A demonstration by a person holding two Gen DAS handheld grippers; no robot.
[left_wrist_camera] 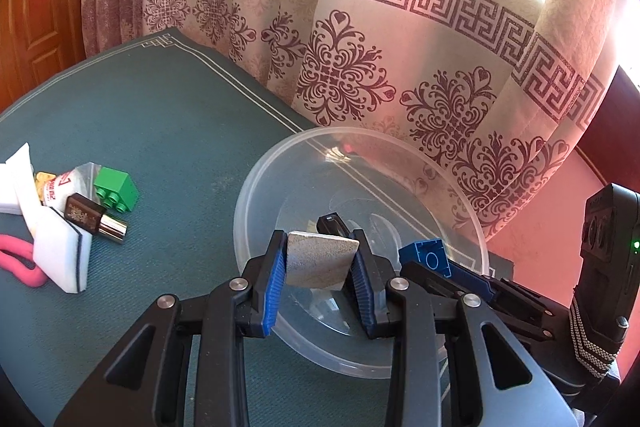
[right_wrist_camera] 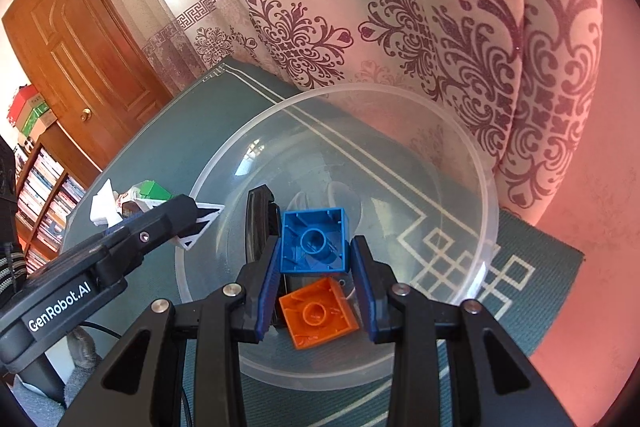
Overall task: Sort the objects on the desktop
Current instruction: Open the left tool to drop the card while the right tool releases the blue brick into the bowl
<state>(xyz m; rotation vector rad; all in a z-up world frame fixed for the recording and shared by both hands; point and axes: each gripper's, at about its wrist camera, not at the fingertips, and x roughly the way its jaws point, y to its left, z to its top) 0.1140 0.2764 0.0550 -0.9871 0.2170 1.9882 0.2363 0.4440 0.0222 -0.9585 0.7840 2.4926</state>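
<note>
My left gripper (left_wrist_camera: 319,264) is shut on a flat grey-beige pad (left_wrist_camera: 318,261) and holds it over the near side of a clear plastic bowl (left_wrist_camera: 256,203). My right gripper (right_wrist_camera: 315,253) is shut on a blue toy brick (right_wrist_camera: 314,241), underside up, over the same bowl (right_wrist_camera: 472,163). An orange toy brick (right_wrist_camera: 318,311) and a black object (right_wrist_camera: 258,223) lie in the bowl. The right gripper with its blue brick (left_wrist_camera: 424,253) also shows in the left wrist view. The left gripper's body (right_wrist_camera: 120,247) crosses the right wrist view at left.
On the green table mat (left_wrist_camera: 160,131) at left lie a green brick (left_wrist_camera: 118,189), a brown and silver lipstick-like tube (left_wrist_camera: 96,219), white sponges (left_wrist_camera: 60,251), a small packet (left_wrist_camera: 60,187) and a pink item (left_wrist_camera: 22,259). A patterned curtain (left_wrist_camera: 380,67) hangs behind the table.
</note>
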